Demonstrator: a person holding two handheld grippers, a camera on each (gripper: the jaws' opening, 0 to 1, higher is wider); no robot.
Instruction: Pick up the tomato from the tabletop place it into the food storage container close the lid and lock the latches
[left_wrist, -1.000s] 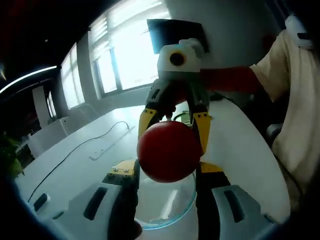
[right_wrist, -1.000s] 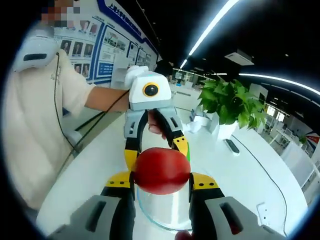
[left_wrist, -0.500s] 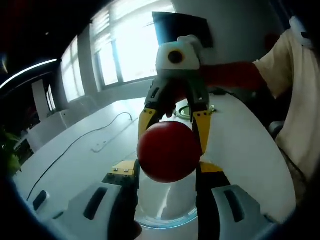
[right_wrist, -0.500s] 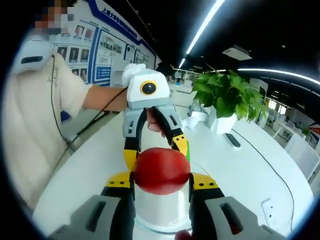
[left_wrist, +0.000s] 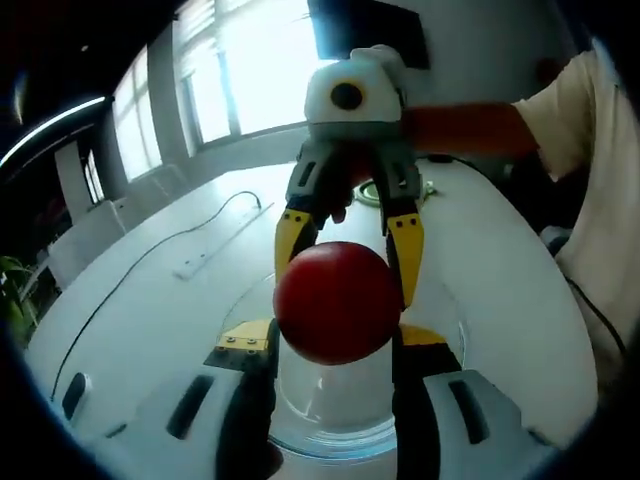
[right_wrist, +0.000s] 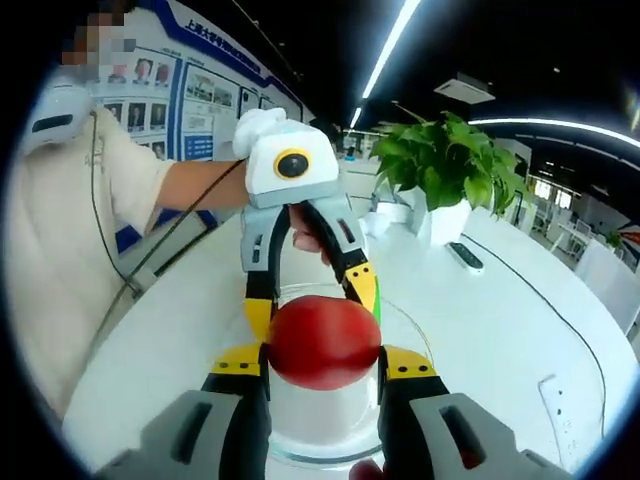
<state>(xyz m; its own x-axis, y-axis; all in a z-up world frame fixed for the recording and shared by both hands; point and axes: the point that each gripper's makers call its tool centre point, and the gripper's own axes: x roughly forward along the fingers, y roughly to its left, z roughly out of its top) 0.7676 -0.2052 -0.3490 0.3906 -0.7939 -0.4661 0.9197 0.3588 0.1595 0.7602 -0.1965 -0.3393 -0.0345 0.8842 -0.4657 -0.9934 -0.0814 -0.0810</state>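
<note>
Both tongs, left (left_wrist: 335, 345) and right (right_wrist: 322, 362), pinching one tomato (left_wrist: 337, 301) above container (left_wrist: 330, 440).

I see a long white table (left_wrist: 140, 300) with a cable (left_wrist: 150, 275) on it, under bright windows (left_wrist: 240, 70). In the right gripper view a green potted plant (right_wrist: 445, 170), wall posters (right_wrist: 165, 85) and ceiling light strips (right_wrist: 385, 55).
</note>
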